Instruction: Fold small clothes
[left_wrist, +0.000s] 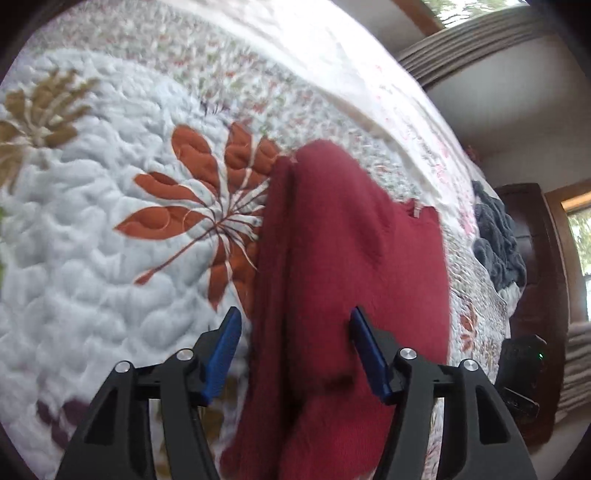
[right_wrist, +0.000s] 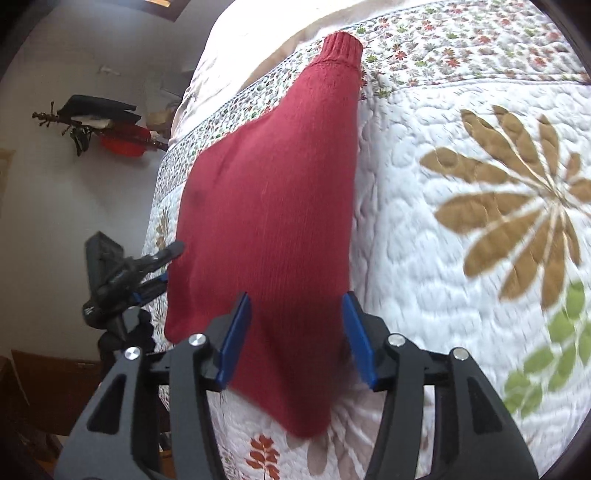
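Left claw (left_wrist: 295, 347) is open, blue pads spread wide at bottom centre of its frame, red knit sweater (left_wrist: 332, 277) between and beyond them. Can't tell if the pads touch the fabric. Right claw (right_wrist: 295, 332) is also open, pads either side of the same sweater (right_wrist: 266, 206).

Sweater is dark red, fine ribbed knit, lying on a quilted bed cover (left_wrist: 92, 240) with leaf motifs. In the right view it runs from bottom centre up to a ribbed cuff (right_wrist: 341, 50) at top centre. In the left view a long fold or layered edge runs along its left side, with a small label at its upper right corner.

Left view is motion-blurred; sweater's lower edge is hidden behind the claw. A grey-blue fabric heap (left_wrist: 498, 243) sits at the right edge of the bed, kind unclear. The left claw (right_wrist: 159, 266) shows at the left of the right view, by the sweater's edge.
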